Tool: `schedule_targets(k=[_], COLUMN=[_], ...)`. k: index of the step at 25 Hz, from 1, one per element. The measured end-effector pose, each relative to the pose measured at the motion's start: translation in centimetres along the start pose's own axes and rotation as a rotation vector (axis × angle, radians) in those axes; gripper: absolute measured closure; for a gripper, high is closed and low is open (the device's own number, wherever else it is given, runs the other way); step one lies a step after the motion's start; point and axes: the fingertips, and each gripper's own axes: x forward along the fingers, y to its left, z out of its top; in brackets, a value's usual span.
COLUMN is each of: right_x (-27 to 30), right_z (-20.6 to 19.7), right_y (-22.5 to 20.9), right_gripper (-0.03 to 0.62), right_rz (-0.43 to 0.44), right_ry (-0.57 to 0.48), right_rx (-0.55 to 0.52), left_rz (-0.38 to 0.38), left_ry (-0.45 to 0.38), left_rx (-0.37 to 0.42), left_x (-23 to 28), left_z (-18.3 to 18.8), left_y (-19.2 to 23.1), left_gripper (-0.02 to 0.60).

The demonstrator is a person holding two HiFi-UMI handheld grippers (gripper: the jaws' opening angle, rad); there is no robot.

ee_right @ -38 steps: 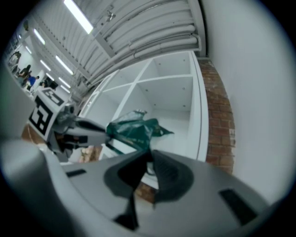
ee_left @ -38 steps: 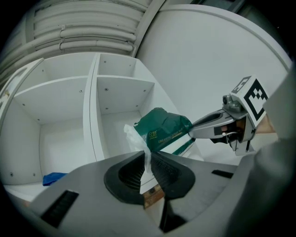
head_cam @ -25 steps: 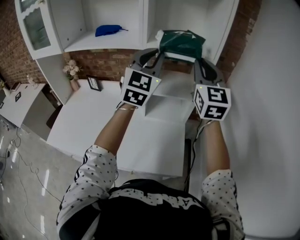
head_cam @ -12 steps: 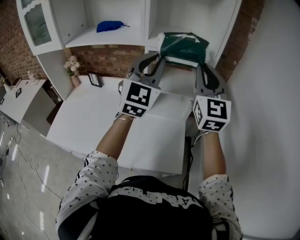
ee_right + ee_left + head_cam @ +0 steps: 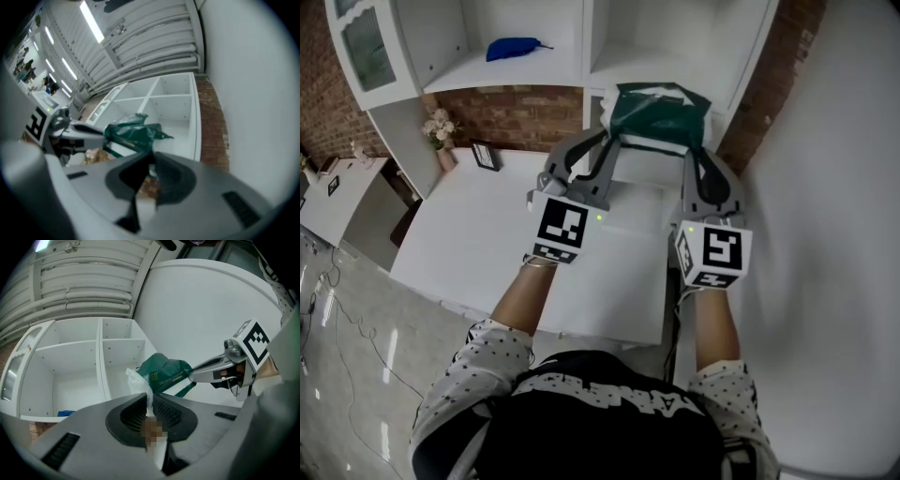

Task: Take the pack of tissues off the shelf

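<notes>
Green-wrapped, the pack of tissues [image 5: 661, 108] is hanging just in front of the shelf [image 5: 516, 77], your left gripper [image 5: 612, 142] and right gripper [image 5: 694, 150] each clamping one end, so you are seemingly only left bringing it down to the table [image 5: 487, 248].

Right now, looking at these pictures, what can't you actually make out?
- Head view: whether the pack of tissues touches the shelf; the pack hides its own underside.
- Head view: what the blue thing is; too small.
- Left gripper view: the pack's print; too small to read.
- Right gripper view: exactly where the right gripper pinches the wrapper; blurred, and its dark pads cover the spot.
</notes>
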Motion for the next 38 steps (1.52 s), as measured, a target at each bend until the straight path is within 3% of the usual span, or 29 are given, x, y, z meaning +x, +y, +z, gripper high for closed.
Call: schedule_targets(k=[15, 26, 38], right_x=[-4.2, -6.1, -7.7], right_z=[-1.9, -5.2, -8.6], right_y=[2.7, 4.5, 6.7], right_gripper=[0.533, 0.533, 0.534], right_rz=[0.001, 0.003, 0.016], right_ry=[0.017, 0.073, 0.131], right_rx=[-0.006, 0.008, 0.027], left_rz=[-0.014, -0.032, -0.05], left_ry=[0.016, 0.076, 0.138], left_rx=[-0.025, -0.083, -0.085], left_x=[-4.3, -6.5, -8.6], left_z=[-1.5, -4.6, -7.7], left_y=[-2.6, -4.4, -5.8], left_gripper=[0.515, 0.515, 0.515])
